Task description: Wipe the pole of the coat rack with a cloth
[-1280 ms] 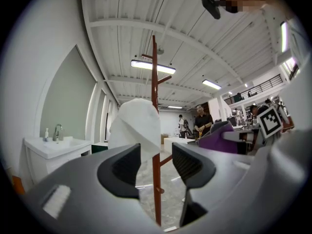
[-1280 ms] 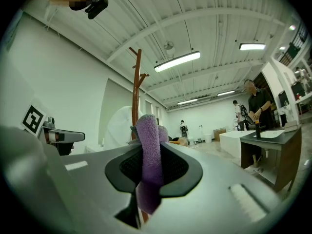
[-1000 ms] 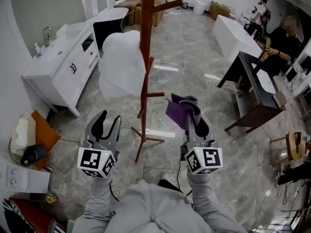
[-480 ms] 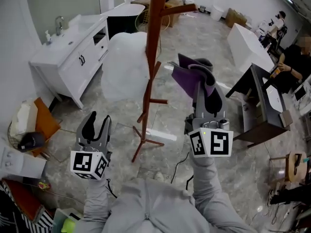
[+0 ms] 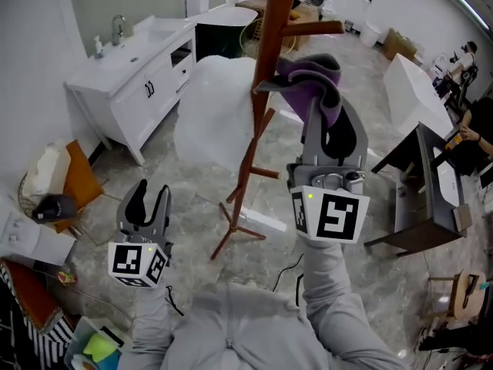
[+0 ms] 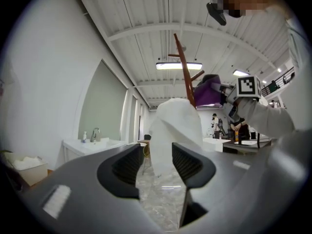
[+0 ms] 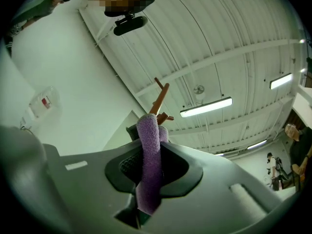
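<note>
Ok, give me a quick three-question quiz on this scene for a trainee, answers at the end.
1. True or false: the left gripper holds the cloth.
2. What colour is the cloth? A white, B purple, C green.
3. Fill in: the right gripper is up beside the tall brown ____.
Key: 1 false, its jaws are apart and empty; 2 B; 3 pole.
</note>
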Tool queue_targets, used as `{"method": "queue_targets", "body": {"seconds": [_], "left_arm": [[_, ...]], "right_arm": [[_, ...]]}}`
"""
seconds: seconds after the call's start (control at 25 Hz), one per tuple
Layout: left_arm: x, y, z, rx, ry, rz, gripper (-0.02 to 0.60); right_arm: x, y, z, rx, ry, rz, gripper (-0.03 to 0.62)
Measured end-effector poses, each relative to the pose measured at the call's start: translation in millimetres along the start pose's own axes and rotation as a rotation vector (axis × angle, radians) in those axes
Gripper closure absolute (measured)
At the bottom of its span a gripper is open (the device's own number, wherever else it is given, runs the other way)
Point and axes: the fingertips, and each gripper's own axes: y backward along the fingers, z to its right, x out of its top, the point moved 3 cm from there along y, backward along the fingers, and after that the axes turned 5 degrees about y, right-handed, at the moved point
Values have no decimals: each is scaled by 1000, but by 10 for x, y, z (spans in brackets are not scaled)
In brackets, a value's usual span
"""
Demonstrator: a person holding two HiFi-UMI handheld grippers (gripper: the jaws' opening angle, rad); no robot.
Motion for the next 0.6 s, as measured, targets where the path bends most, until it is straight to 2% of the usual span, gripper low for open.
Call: {"method": "queue_targets", "body": {"seconds": [0.16, 0.32, 0.6], "left_arm": [[-24, 26, -122, 41, 10, 1, 367], [-73, 39, -206, 61, 18, -6, 367], [-139, 20, -247, 64, 28, -18, 367]], "right_arm": [[-100, -86, -208, 65, 20, -3, 540], [-309, -60, -484, 143, -13, -48, 540], [-561, 51, -700, 192, -45, -120, 540]]}}
